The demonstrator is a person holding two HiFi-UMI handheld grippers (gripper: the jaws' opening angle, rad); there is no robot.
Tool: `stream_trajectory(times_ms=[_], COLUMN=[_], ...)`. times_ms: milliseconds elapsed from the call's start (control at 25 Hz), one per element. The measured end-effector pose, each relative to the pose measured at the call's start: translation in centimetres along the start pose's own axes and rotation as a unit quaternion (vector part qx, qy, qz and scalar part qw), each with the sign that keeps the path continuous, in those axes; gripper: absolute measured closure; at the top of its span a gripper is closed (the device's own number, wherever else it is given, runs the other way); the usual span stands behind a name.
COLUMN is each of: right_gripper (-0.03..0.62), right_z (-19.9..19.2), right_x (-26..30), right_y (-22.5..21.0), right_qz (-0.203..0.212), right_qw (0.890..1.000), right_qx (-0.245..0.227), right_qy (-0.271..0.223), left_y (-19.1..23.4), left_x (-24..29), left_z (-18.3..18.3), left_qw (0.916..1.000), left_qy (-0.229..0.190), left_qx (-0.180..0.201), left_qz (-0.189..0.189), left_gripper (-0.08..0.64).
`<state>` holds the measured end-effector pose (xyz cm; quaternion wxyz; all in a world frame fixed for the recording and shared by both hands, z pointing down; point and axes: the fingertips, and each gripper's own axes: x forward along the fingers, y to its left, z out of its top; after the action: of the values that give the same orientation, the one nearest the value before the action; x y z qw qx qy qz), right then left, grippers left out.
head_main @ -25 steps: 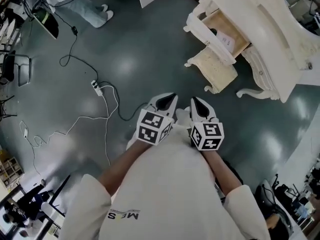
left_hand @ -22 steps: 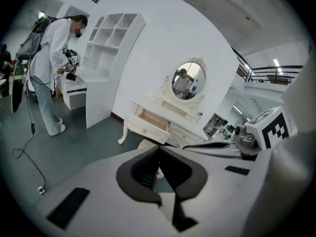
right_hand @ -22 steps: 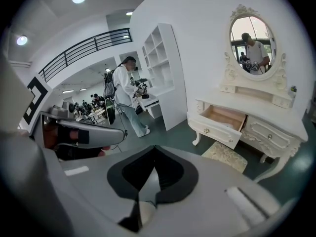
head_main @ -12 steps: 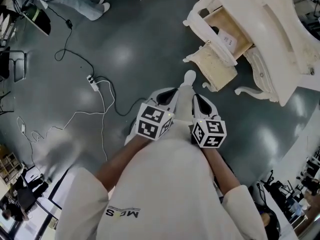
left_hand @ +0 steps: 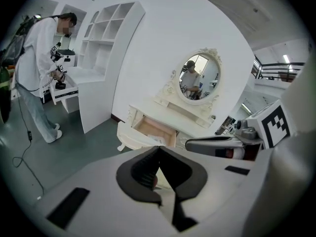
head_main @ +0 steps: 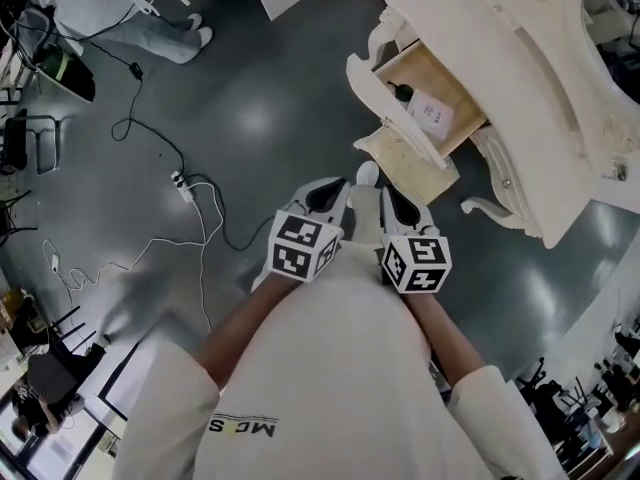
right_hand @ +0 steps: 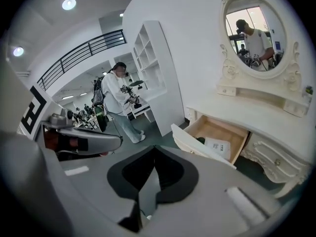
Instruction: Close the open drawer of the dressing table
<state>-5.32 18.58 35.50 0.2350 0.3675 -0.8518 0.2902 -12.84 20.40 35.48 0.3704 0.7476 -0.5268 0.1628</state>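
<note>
The white dressing table [head_main: 505, 63] stands at the upper right of the head view. Its drawer [head_main: 428, 96] is pulled out, wooden inside, with a white paper and a small dark item in it. The same drawer [left_hand: 155, 128] appears ahead in the left gripper view and the drawer [right_hand: 216, 135] at right in the right gripper view. My left gripper [head_main: 326, 197] and right gripper [head_main: 396, 201] are side by side in front of me, short of the drawer and touching nothing. Both the left gripper [left_hand: 158, 148] and the right gripper [right_hand: 154, 147] are shut and empty.
A pale stool [head_main: 405, 164] sits under the drawer, just past my shoe [head_main: 368, 175]. A power strip [head_main: 181, 184] and cables lie on the dark floor at left. Another person [left_hand: 37, 68] stands by a white shelf unit [left_hand: 101, 58]. An oval mirror [right_hand: 254, 28] tops the table.
I have stepped toward the dressing table: it and the open drawer sit closer and lower in the head view. Both grippers moved forward together, still shut.
</note>
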Motion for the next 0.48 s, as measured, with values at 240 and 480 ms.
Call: stream_trajectory(times_ms=[240,480], right_gripper=[0.591,0.591], right_z=[4.0,5.5], right_x=[1.5,3.0], right_y=[-4.8,-7.5], right_qz=[0.035,0.047], right_qw=[0.999,0.999], right_qx=[-0.003,-0.005], right_qy=[0.001,0.005], left_y=[-2.5,-3.1], left_x=[5.2,7.9], left_z=[3.5,4.8], left_qw=[0.9994,0.9982], left_qy=[0.015,0.025], left_qx=[0.024,0.045], left_qz=[0.018,0.031], left_gripper=[0.551,0.549])
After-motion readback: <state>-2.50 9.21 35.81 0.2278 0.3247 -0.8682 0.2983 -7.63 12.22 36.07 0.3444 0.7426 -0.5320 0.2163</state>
